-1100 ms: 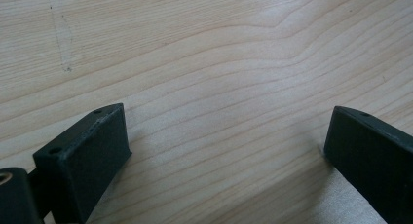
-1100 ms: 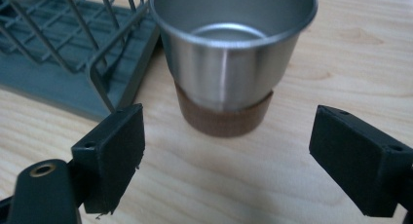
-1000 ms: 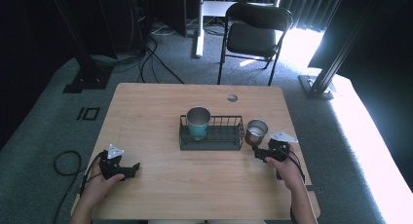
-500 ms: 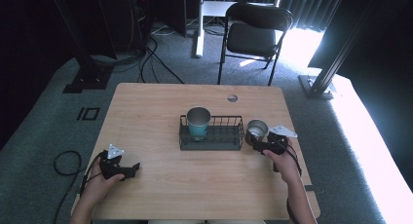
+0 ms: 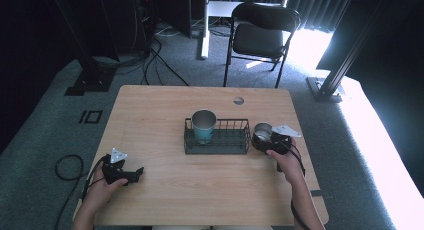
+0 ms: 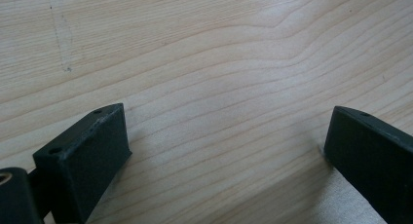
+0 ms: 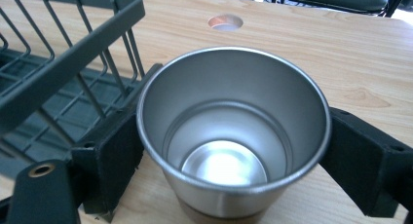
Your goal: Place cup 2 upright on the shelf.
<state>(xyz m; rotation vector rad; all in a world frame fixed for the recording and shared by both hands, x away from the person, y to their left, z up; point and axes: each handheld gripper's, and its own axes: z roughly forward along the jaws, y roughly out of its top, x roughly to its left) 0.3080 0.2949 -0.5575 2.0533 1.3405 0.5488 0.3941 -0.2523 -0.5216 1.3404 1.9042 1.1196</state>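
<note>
- Left gripper (image 5: pixel 131 174) lies low on the wooden surface (image 5: pixel 165 120) near its front left corner, held by the person's left hand (image 5: pixel 102 186), a cable trailing off the edge behind it
- In the left gripper view its two black fingers (image 6: pixel 83 160) stand wide apart and released, with bare wood grain between them and nothing held
- Rack (image 5: pixel 218 147), a dark wire basket, sits around the middle of the surface, well apart from the left gripper
- Teal cup (image 5: pixel 203 126) with a metal rim stands upright in the left end of the rack
- Steel cup (image 5: pixel 262 132) stands upright on the surface just beside the right end of the rack, outside it
- In the right gripper view the steel cup (image 7: pixel 234 136) is open side up, its shiny empty bottom visible, and the rack's wire wall (image 7: pixel 73 53) rises close at its left
- Right gripper (image 5: pixel 265 140) has its fingers (image 7: pixel 114 156) pressed on either side of the steel cup, grasping it by the wall below the rim
- Right hand (image 5: pixel 286 162) holds that gripper from the front right of the surface
- Round hole (image 5: pixel 238 100) is cut in the surface behind the rack, toward the far edge
- Chair (image 5: pixel 262 32) stands on the floor beyond the surface
</note>
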